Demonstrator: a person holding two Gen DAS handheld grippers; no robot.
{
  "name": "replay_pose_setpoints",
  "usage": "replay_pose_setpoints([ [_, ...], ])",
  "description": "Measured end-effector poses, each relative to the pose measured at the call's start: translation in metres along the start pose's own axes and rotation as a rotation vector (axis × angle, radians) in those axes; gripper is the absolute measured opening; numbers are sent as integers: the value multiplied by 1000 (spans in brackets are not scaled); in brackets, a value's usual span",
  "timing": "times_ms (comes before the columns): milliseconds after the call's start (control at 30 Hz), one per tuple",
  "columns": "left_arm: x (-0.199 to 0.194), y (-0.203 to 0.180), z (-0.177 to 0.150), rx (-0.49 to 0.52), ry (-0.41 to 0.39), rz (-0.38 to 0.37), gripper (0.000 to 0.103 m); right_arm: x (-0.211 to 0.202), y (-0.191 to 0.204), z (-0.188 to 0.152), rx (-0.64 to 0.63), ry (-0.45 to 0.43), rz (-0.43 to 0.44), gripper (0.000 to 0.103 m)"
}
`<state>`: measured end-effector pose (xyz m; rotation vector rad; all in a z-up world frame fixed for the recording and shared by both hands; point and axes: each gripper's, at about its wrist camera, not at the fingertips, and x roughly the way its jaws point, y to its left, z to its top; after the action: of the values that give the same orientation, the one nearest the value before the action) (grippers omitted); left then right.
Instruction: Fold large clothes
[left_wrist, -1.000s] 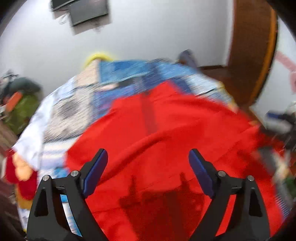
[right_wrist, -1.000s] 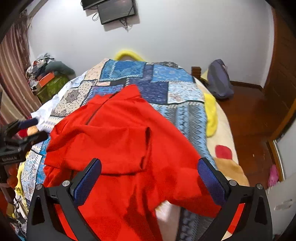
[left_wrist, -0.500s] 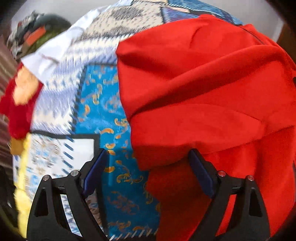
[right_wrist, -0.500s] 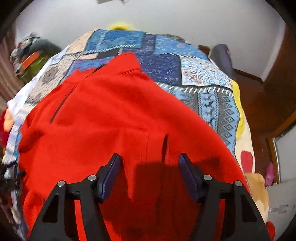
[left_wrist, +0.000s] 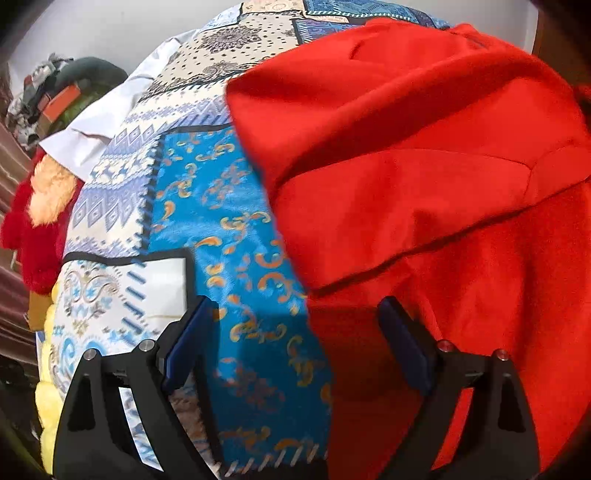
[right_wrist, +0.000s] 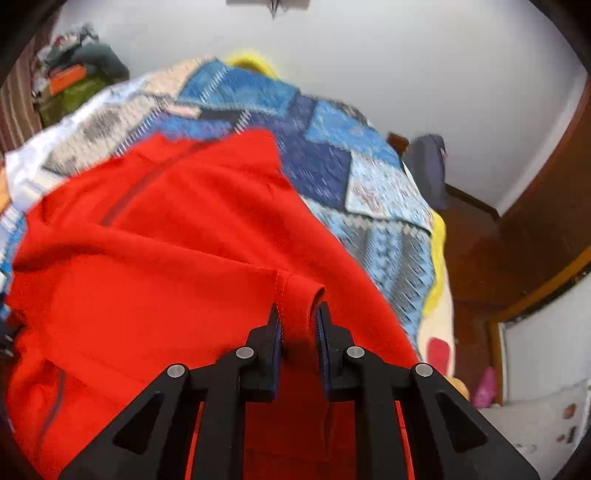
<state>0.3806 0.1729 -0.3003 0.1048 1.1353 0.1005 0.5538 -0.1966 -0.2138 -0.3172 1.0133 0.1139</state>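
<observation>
Red fleece-like cloth fills both views: the garment (right_wrist: 155, 280) lies spread on the bed (left_wrist: 221, 236), over its patchwork cover. Your right tongs (right_wrist: 298, 325) are pinched narrow on a raised fold of it, near a stitched seam just ahead of the tips, and the cloth bulges up between the jaws, so the grip looks firm. Your left tongs (left_wrist: 295, 332) stand wide and hold nothing; the garment's edge runs between the jaws, bare cover under the near-left finger and red cloth under the right one. You appear to be gathering the near side for a fold. To do it well, drop the left tongs onto that edge straight ahead of them and take only the garment, since the cover sits right beside it and could be caught too. Bite deep enough to hold, as the right side does. Try to match the two grips along the same hem, so that the fold line comes out straight. Then lift both together and level, keeping the cloth taut between the tongs, and carry it away from you over the rest of the garment. The flap lying across the top, ahead and right of the left tongs, is already loose and rumpled; move slowly so it does not slide or bunch further.
</observation>
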Motion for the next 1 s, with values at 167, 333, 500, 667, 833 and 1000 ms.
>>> replay_pose_setpoints([
  [167, -27, 27, 19, -103, -50, -22, 91, -6, 1, -14, 4, 2, -74, 14],
  [333, -36, 51, 56, -188, -103, -13, 91, -8, 9, -11, 0, 19, -141, 15],
  [500, 0, 49, 102, -231, -65, -38, 91, 10, 16, -16, -24, 49, -170, 15],
  [667, 59, 42, 120, -234, 29, 116, 94, 18, 19, -22, -85, 41, -238, 17],
  [833, 63, 57, 114, -300, -17, 182, 103, 12, 4, -30, -143, -11, -432, 73],
  [1000, 60, 73, 118, -312, -13, 289, 103, -31, -7, -29, -95, -110, -289, 79],
])
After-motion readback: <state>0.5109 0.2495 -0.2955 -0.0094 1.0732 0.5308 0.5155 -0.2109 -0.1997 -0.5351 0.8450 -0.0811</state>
